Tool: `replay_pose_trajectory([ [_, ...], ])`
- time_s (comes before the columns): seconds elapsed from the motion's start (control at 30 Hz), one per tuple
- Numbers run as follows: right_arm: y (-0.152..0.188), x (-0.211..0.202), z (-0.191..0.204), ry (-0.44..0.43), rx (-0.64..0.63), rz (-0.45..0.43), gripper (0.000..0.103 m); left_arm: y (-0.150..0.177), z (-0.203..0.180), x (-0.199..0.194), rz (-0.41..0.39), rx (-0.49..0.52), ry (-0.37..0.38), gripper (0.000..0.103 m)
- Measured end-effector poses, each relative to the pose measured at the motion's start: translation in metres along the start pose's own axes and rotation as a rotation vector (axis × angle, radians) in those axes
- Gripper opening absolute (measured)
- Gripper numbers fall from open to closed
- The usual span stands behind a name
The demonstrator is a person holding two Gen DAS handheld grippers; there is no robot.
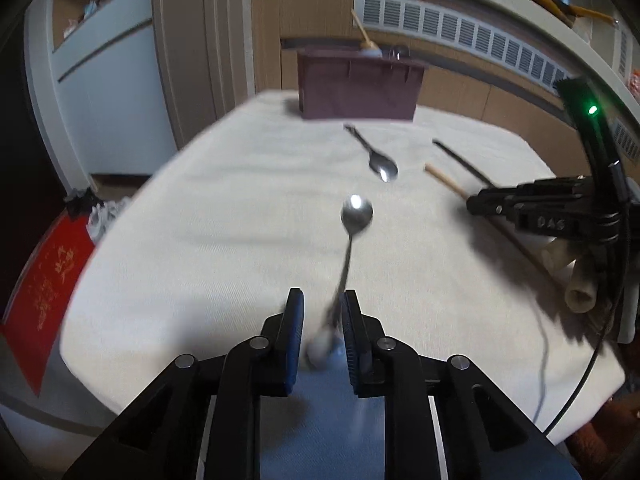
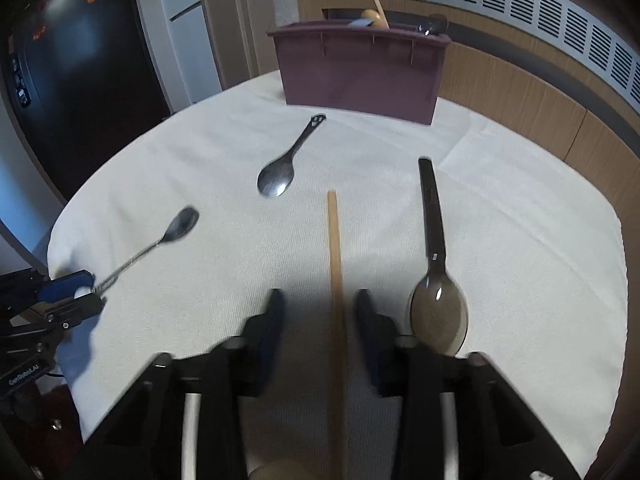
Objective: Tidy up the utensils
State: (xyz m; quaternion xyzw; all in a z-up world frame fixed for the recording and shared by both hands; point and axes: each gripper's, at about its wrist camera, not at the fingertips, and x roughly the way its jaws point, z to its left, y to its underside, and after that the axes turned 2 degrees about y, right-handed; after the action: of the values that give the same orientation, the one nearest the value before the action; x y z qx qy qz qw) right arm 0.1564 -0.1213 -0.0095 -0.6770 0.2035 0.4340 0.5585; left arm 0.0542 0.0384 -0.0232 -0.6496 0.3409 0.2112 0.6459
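My left gripper (image 1: 322,304) is shut on a thin metal spoon (image 1: 354,220), holding it by the white ball at the handle's end, with the bowl pointing away from me. The right wrist view shows the same grip at the left edge, left gripper (image 2: 86,290). My right gripper (image 2: 320,300) is open around a long wooden handle (image 2: 334,248) lying on the cloth, with gaps on both sides. A dark metal spoon (image 2: 278,178) and a black-handled spoon with a smoky bowl (image 2: 436,280) lie loose. A maroon bin (image 2: 360,68) at the far edge holds a wooden spoon and other utensils.
A white cloth (image 1: 200,220) covers the round-edged table. Cream-coloured rolled tubes (image 1: 580,296) and a thin cable (image 1: 542,360) lie near the right edge. A red item (image 1: 44,280) sits on the floor at the left. A vented wall panel (image 1: 460,28) runs behind the bin.
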Motion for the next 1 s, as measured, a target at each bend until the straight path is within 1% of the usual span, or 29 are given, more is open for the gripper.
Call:
replay_pose_trajectory([
  [0.07, -0.008, 0.007, 0.001, 0.034, -0.019, 0.01, 0.021, -0.01, 0.003, -0.007, -0.042, -0.002, -0.003, 0.019],
  [0.1, -0.014, 0.015, 0.003, 0.051, -0.037, 0.03, 0.021, -0.016, 0.006, -0.011, -0.069, -0.004, -0.007, 0.018],
  [0.2, -0.024, 0.028, 0.002, 0.059, -0.051, 0.068, 0.021, -0.025, 0.016, -0.018, -0.089, -0.012, -0.001, 0.018],
  [0.23, -0.027, 0.029, 0.003, 0.06, -0.051, 0.079, 0.021, -0.024, 0.02, -0.021, -0.085, -0.025, 0.017, 0.018],
  [0.3, -0.028, 0.03, 0.005, 0.064, -0.067, 0.093, 0.019, -0.016, 0.029, -0.027, -0.065, -0.05, 0.09, 0.018],
  [0.33, -0.026, 0.03, 0.007, 0.069, -0.085, 0.085, 0.018, -0.01, 0.03, -0.029, -0.053, -0.048, 0.115, 0.019],
  [0.37, -0.024, 0.029, 0.009, 0.076, -0.102, 0.07, 0.018, -0.003, 0.029, -0.03, -0.045, -0.038, 0.123, 0.019],
  [0.43, -0.019, 0.027, 0.011, 0.09, -0.122, 0.045, 0.018, 0.012, 0.021, -0.028, -0.016, -0.004, 0.111, 0.02],
  [0.5, -0.017, 0.026, 0.011, 0.093, -0.121, 0.037, 0.018, 0.02, 0.015, -0.017, 0.029, 0.006, 0.099, 0.021],
  [0.57, -0.018, 0.026, 0.01, 0.085, -0.111, 0.035, 0.018, 0.021, 0.01, -0.009, 0.043, -0.006, 0.11, 0.023],
  [0.63, -0.018, 0.026, 0.01, 0.081, -0.105, 0.035, 0.017, 0.019, 0.003, -0.001, 0.053, 0.008, 0.092, 0.024],
  [0.67, -0.017, 0.025, 0.011, 0.08, -0.113, 0.036, 0.012, 0.018, 0.001, 0.002, 0.062, 0.014, 0.085, 0.024],
  [0.7, -0.017, 0.024, 0.013, 0.079, -0.121, 0.039, 0.004, 0.019, -0.001, 0.004, 0.072, 0.016, 0.087, 0.024],
  [0.77, -0.015, 0.019, 0.015, 0.07, -0.117, 0.039, 0.005, 0.022, -0.003, 0.003, 0.07, 0.021, 0.097, 0.025],
  [0.8, -0.014, 0.015, 0.014, 0.062, -0.112, 0.031, 0.005, 0.023, -0.003, 0.001, 0.061, 0.024, 0.099, 0.028],
  [0.83, -0.014, 0.01, 0.013, 0.059, -0.107, 0.019, 0.005, 0.023, -0.002, 0.001, 0.057, 0.024, 0.096, 0.032],
  [0.9, -0.014, -0.001, 0.013, 0.052, -0.093, -0.004, 0.005, 0.022, -0.002, 0.007, 0.062, 0.016, 0.084, 0.036],
  [1.0, -0.017, -0.016, 0.012, 0.051, -0.075, -0.043, 0.005, 0.02, -0.006, 0.015, 0.057, 0.033, 0.066, 0.036],
])
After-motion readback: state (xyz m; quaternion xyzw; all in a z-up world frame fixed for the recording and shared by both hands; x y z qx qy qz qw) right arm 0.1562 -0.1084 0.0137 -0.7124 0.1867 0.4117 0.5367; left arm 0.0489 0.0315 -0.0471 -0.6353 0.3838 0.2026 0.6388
